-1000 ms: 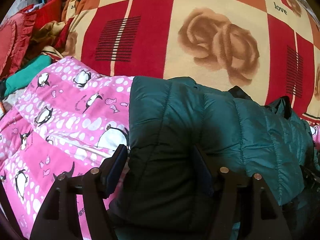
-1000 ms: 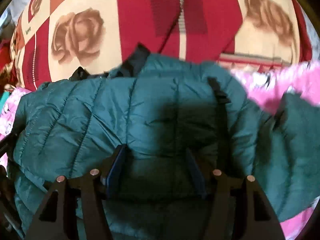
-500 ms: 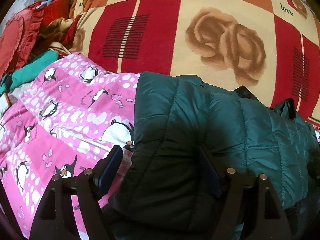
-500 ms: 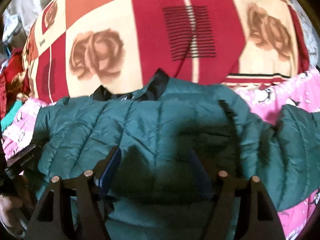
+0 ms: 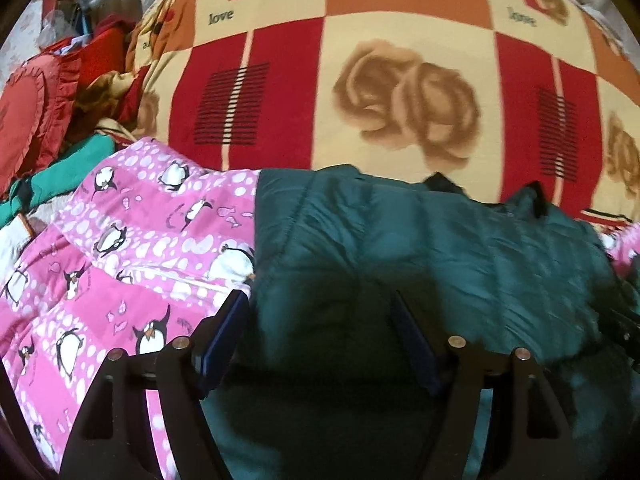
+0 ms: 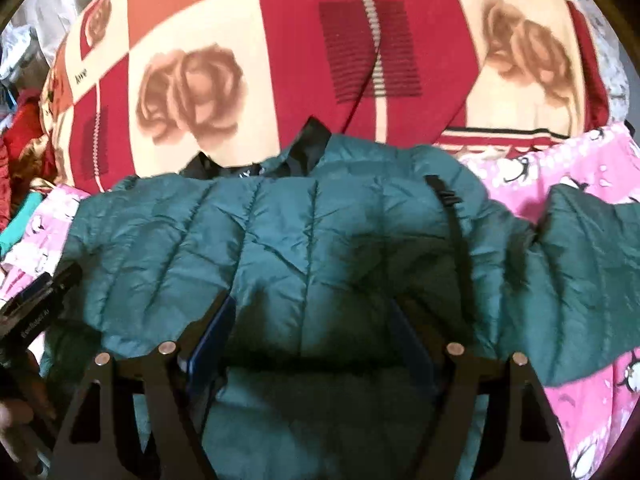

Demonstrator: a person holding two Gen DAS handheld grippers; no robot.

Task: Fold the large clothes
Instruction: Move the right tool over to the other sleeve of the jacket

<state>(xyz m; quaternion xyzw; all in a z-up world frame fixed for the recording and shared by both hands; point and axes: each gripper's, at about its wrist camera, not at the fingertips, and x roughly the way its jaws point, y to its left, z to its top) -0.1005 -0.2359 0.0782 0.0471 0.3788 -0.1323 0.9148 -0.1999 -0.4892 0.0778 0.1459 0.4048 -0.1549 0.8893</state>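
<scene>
A dark teal quilted jacket (image 5: 440,248) lies folded on a pink penguin-print cover (image 5: 132,240). My left gripper (image 5: 318,304) hovers over the jacket's left edge. Its jaws stand wide and are closing slightly, and the pads do not press the fabric. In the right wrist view the jacket (image 6: 320,232) spreads across the middle, its black collar (image 6: 308,148) at the far side and one sleeve (image 6: 592,264) out to the right. My right gripper (image 6: 312,304) hangs above the jacket's body with its jaws opening and nothing pinched between them.
A red, cream and orange rose-print blanket (image 5: 400,80) fills the far side. Red cushions and heaped clothes (image 5: 48,112) pile up at the far left. The other gripper's black body (image 6: 36,300) and a hand (image 6: 12,420) sit at the left edge.
Both grippers have drawn back and up from the jacket, so more blanket shows beyond it. The right jaws have spread wider. The jacket has stayed where it lay.
</scene>
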